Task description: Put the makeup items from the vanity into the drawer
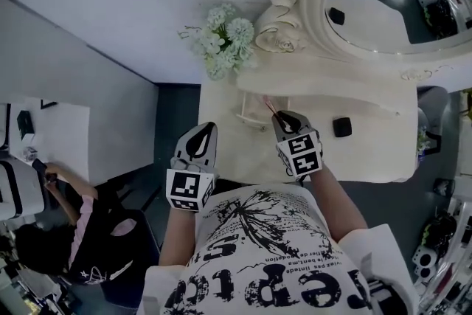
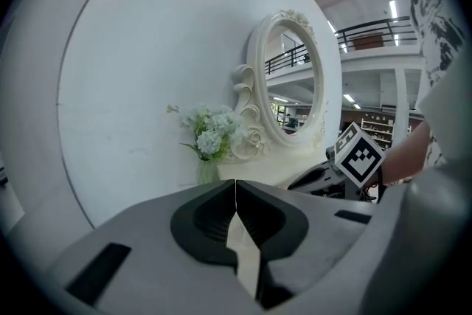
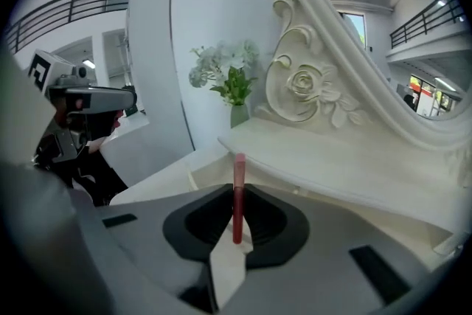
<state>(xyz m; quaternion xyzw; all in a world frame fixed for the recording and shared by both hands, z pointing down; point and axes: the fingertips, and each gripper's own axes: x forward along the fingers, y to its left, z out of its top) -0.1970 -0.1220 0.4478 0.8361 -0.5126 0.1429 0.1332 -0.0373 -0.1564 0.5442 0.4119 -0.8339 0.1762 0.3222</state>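
Head view: left hand-held gripper point(image 1: 207, 130) hangs clenched, empty, off the table's point(image 1: 369, 151) front-left corner. The right hand-held gripper point(image 1: 285, 119) pinches a slim pink tube point(image 3: 237, 192) above the open drawer point(image 1: 249, 119). The likely next move is to lower and release it.

The vanity top point(image 1: 369, 151) is smooth, cream-painted, with a soft satin sheen. On the far side, the mirror frame point(image 3: 302, 85) is carved in relief, also matt cream, and its glass point(image 1: 376, 4) is glossy. The slim red tube point(image 3: 238, 166) looks like shiny translucent plastic. The left gripper point(image 2: 235, 195) and right gripper point(image 3: 237, 192) have matt grey plastic shells and ribbed black pads point(image 2: 206, 221).
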